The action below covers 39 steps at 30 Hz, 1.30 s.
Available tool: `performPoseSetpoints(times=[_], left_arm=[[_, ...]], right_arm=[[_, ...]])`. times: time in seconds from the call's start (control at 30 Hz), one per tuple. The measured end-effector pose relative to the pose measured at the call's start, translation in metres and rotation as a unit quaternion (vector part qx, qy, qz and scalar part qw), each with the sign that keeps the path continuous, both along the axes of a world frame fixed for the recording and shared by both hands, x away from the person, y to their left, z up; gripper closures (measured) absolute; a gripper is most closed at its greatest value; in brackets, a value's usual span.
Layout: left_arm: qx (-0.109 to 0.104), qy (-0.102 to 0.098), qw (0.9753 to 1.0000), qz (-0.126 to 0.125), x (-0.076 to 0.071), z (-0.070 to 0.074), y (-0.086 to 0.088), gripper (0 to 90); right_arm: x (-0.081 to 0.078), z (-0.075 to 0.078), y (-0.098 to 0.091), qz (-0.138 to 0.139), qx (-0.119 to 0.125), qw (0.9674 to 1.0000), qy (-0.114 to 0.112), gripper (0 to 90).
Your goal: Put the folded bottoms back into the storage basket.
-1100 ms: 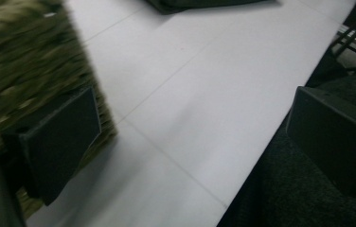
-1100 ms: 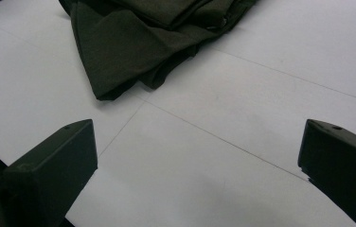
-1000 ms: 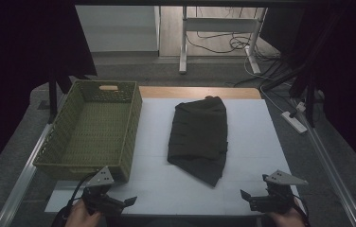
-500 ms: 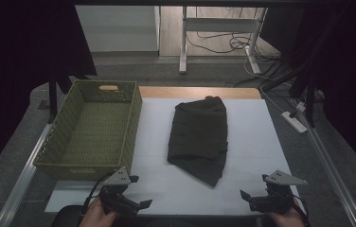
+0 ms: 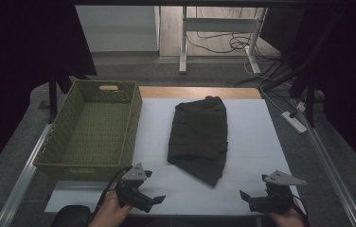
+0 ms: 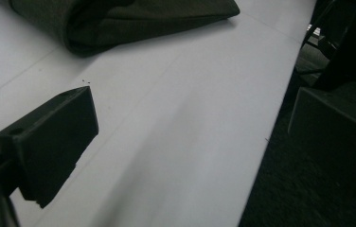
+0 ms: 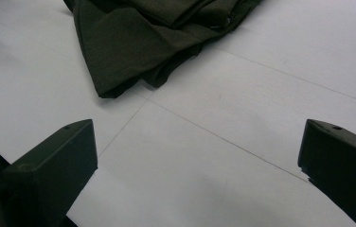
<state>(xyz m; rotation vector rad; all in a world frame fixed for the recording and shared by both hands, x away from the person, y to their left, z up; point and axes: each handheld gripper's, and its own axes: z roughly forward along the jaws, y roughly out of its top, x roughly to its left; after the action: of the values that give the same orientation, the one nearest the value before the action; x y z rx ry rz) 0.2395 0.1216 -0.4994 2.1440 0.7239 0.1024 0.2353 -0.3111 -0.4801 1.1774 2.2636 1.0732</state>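
— Where's the cloth?

— The folded dark garment [image 5: 199, 137] lies mid-surface, its pointed corner toward the near edge, just beside the green basket [image 5: 91, 130]. I judge this the approach: nothing gripped yet.

— Tongs?

— Right tongs [image 5: 254, 201] gape wide, empty, at the near right corner. Left tongs [image 5: 150, 201] hover at the near edge; I see one jaw in the left gripper view, so I can't tell their spread.

— Next?

— Bring both in to the garment's near hem. The right gripper view shows its layered folds [image 7: 166, 33]; the high view flattens them.

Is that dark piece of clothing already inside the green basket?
No, the folded dark garment lies on the white table top, beside the green basket, whose woven bottom is bare.
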Motion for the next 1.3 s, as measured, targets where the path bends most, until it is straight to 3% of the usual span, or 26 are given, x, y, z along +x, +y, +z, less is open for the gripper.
performPoseSetpoints(times=[0.47,0.87,1.13,1.3], left_arm=[[0.004,-0.003,1.0000,0.004,0.037,0.004,-0.024,1.4],[0.010,-0.020,0.9994,0.025,0.069,0.011,-0.037,0.7],[0.021,-0.038,0.9988,0.025,0.090,0.015,-0.049,0.8],[0.021,-0.036,0.9988,0.027,0.102,0.016,-0.054,0.6]], right_arm=[[0.000,0.000,0.000,0.002,-0.002,1.0000,0.001,0.0],[0.000,0.000,0.000,0.004,-0.001,1.0000,0.002,0.0],[0.000,0.000,0.000,0.004,-0.001,1.0000,0.003,0.0],[0.000,0.000,0.000,0.004,0.000,1.0000,0.003,0.0]])
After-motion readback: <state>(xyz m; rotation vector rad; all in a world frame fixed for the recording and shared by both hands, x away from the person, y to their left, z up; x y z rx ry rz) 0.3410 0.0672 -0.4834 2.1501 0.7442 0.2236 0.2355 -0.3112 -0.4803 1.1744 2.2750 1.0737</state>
